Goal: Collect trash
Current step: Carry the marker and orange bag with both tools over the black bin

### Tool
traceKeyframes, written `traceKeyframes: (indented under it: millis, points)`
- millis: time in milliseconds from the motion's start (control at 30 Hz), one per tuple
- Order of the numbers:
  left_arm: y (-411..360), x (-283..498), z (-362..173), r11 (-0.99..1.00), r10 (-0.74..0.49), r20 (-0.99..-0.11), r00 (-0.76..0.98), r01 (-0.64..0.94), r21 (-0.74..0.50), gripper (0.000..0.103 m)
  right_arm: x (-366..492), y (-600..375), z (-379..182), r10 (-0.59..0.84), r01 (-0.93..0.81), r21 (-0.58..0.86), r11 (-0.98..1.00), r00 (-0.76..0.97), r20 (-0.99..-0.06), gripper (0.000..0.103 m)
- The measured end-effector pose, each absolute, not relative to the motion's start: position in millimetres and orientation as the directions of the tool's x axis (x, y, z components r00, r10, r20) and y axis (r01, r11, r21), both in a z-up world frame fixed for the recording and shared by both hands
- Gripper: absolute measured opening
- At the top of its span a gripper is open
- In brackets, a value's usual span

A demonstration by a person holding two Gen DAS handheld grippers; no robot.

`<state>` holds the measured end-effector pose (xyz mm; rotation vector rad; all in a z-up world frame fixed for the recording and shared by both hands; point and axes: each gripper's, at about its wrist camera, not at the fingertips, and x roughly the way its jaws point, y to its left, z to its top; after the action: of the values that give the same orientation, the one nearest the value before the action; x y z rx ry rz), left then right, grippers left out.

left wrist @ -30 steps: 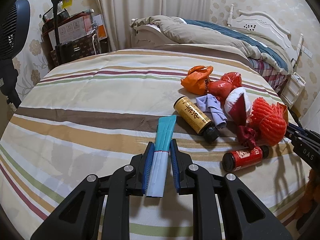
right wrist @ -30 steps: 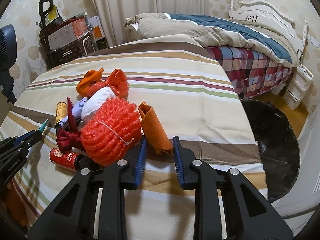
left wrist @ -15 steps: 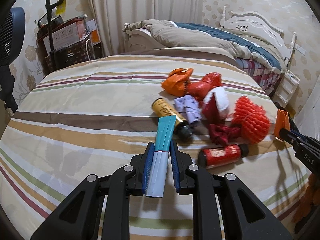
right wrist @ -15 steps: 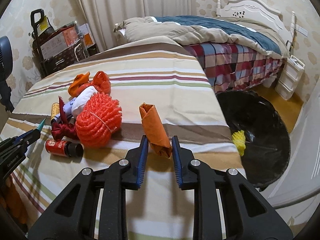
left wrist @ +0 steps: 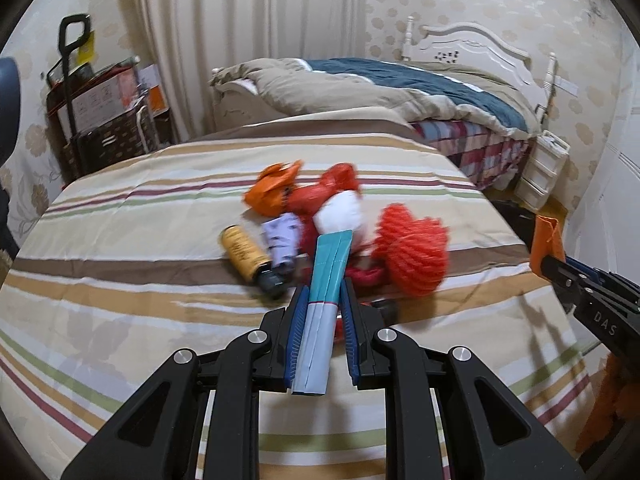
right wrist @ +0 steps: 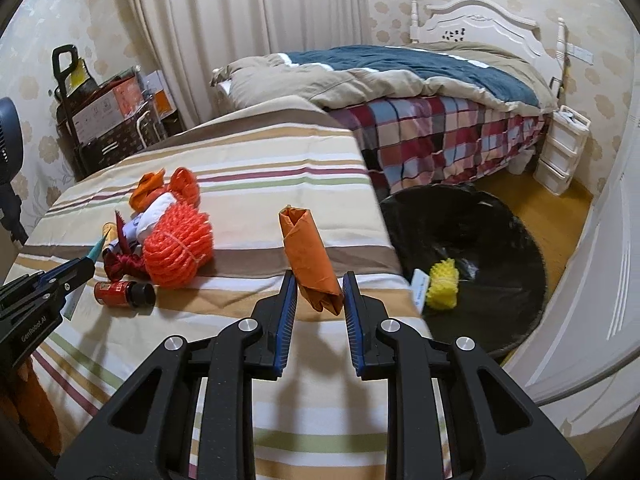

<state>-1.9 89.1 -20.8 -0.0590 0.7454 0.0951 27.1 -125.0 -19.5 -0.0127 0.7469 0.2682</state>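
My left gripper (left wrist: 322, 292) is shut on a teal and pale blue folded wrapper (left wrist: 325, 300), held above the striped bed. My right gripper (right wrist: 318, 284) is shut on a folded orange wrapper (right wrist: 308, 258), lifted over the bed's right edge; that wrapper also shows in the left wrist view (left wrist: 546, 240). A trash pile lies on the bed: an orange net ball (right wrist: 178, 248), a red bottle (right wrist: 124, 293), a yellow can (left wrist: 242, 250), a white and red piece (left wrist: 340, 216) and an orange bag (left wrist: 270, 194). A black trash bag (right wrist: 468, 256) stands open on the floor, right of the bed.
The bag holds a yellow foam net (right wrist: 442, 284) and a white card (right wrist: 418, 290). A second bed with a plaid cover (right wrist: 436, 136) stands behind. A white drawer unit (right wrist: 562, 152) is at the far right, a box rack (right wrist: 108, 120) at the far left.
Both grippers have swung right with their wrappers. The right gripper lifted the orange wrapper off the bed and now faces more of the black bag.
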Motion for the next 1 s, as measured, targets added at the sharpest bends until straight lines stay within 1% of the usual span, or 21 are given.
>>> traceKeyframes:
  millis: [567,1000]
  points:
    - [12.0,31.0,-10.1,0.999,-0.047,-0.660,0.750,0.048,-0.017,0.020,38.4,-182.8,-14.3,0.155,-0.128,0.090,0.988,0.739,-0.655,0.023]
    - [-47.3,78.2,-20.4,0.988,-0.117,-0.670,0.733,0.155,-0.003,0.020,62.1,-221.7,-17.9,0.086,-0.041,0.084,0.996,0.750,-0.656,0.023]
